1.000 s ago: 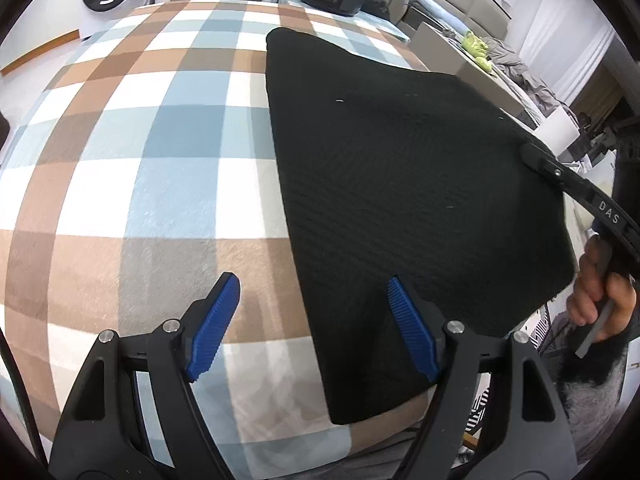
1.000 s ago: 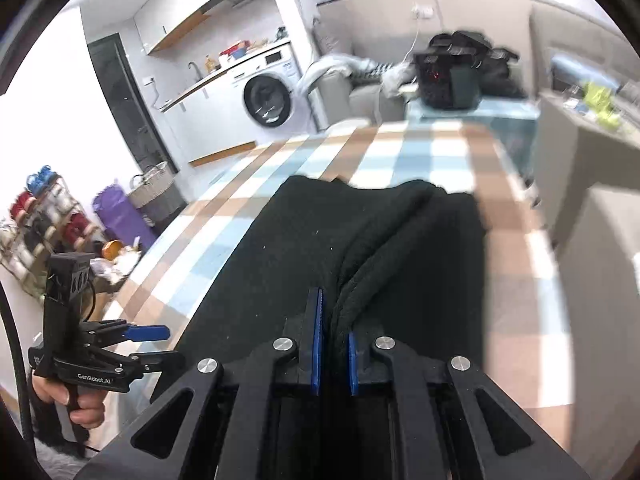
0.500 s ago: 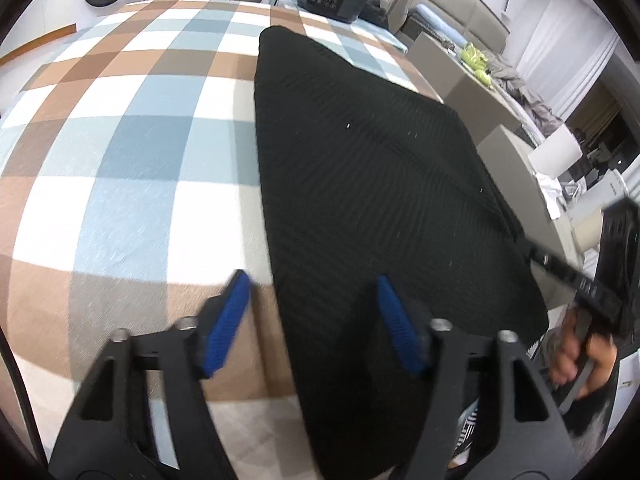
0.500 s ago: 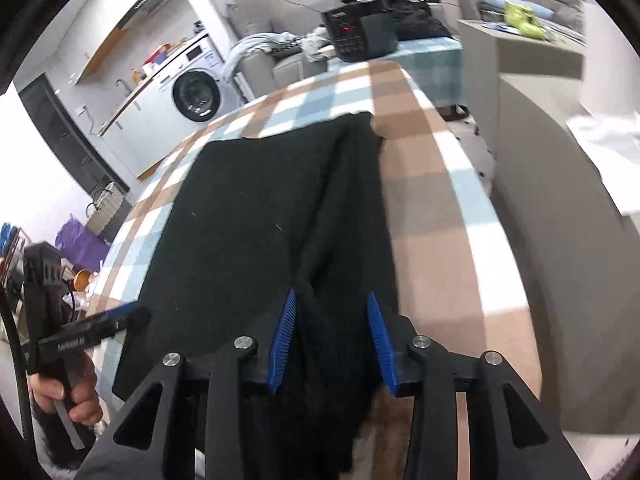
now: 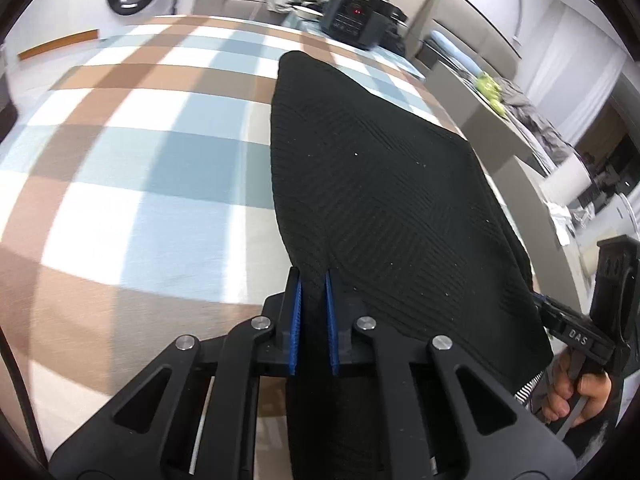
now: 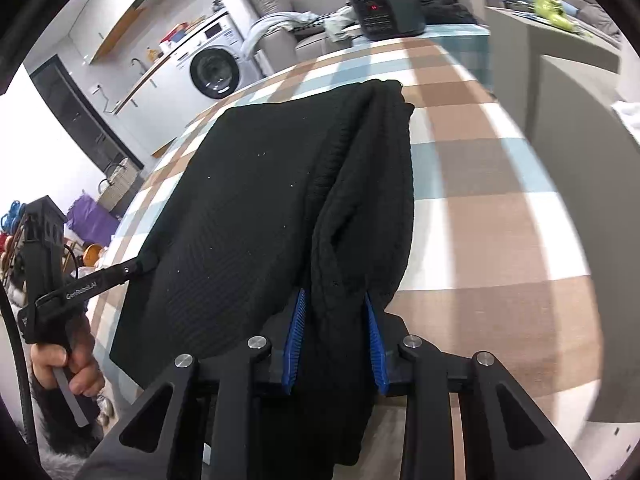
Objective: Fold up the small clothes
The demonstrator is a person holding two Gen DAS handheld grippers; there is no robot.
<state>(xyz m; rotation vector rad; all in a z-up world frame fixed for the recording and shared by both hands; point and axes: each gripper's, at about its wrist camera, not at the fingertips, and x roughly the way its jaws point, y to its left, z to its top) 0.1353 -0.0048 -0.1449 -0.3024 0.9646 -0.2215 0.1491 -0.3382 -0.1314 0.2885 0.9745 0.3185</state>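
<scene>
Your left gripper pinches near edge of black sweater; right gripper jaws closing around its bunched folds on checked tablecloth.

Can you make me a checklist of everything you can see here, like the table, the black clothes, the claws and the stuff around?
Surface: checked cloth in brown, blue and white covers the table.
Job's things: black knit garment lies folded lengthwise, near end off the table edge.
Clutter: black appliance with a red display at the far end.
Grippers: left claw shut on the garment's near-left edge; right claw closing around the bunched near-right edge.
Cables: black cable by the left hand.
Surroundings: washing machine, sofa with laundry, purple basket.
</scene>
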